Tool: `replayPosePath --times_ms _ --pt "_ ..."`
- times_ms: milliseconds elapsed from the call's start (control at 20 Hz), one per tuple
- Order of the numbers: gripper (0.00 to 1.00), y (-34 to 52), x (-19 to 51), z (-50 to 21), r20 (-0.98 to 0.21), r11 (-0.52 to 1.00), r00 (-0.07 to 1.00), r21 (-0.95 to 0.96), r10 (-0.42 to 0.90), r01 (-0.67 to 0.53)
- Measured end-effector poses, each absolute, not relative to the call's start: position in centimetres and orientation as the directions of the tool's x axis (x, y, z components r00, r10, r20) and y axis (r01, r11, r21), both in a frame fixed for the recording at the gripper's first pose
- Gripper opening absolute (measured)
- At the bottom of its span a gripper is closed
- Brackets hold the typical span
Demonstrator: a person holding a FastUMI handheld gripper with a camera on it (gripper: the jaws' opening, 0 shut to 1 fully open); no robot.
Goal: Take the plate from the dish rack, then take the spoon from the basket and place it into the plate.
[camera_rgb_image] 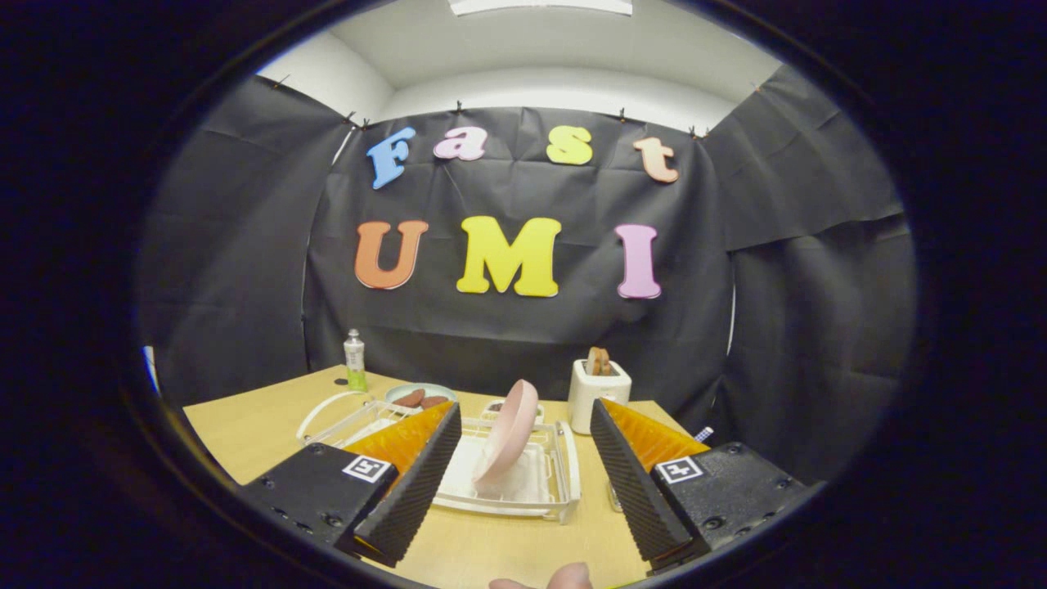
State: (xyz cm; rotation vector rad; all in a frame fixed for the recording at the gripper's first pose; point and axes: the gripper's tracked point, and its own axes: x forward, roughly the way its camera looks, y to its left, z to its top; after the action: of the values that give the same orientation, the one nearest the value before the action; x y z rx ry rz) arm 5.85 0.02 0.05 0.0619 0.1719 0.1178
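A pink plate (509, 438) stands on edge, leaning, in a clear dish rack (564, 474) on the wooden table (245, 429). My gripper (523, 483) hovers over the table just short of the rack, its fingers wide open, and the plate shows in the gap between them and a little beyond. Nothing is held. A clear basket with a white handle (343, 417) sits left of the rack, partly hidden behind my left finger (413, 483); I cannot make out a spoon in it.
Behind the rack a white toaster (597, 393) holds bread. A pale green plate with brown food (419, 396) and a small bottle (354, 361) stand at the back left. A fingertip (560, 577) shows at the near edge. Black cloth walls close in the table.
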Motion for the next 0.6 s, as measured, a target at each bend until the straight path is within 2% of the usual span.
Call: replayPosePath --times_ms 250,600 --pt "1.0 -0.3 12.2 0.4 -0.299 0.988 0.943 0.096 0.147 -0.123" --pt "1.0 0.5 18.8 -2.6 -0.5 0.982 0.846 0.131 0.185 -0.138"
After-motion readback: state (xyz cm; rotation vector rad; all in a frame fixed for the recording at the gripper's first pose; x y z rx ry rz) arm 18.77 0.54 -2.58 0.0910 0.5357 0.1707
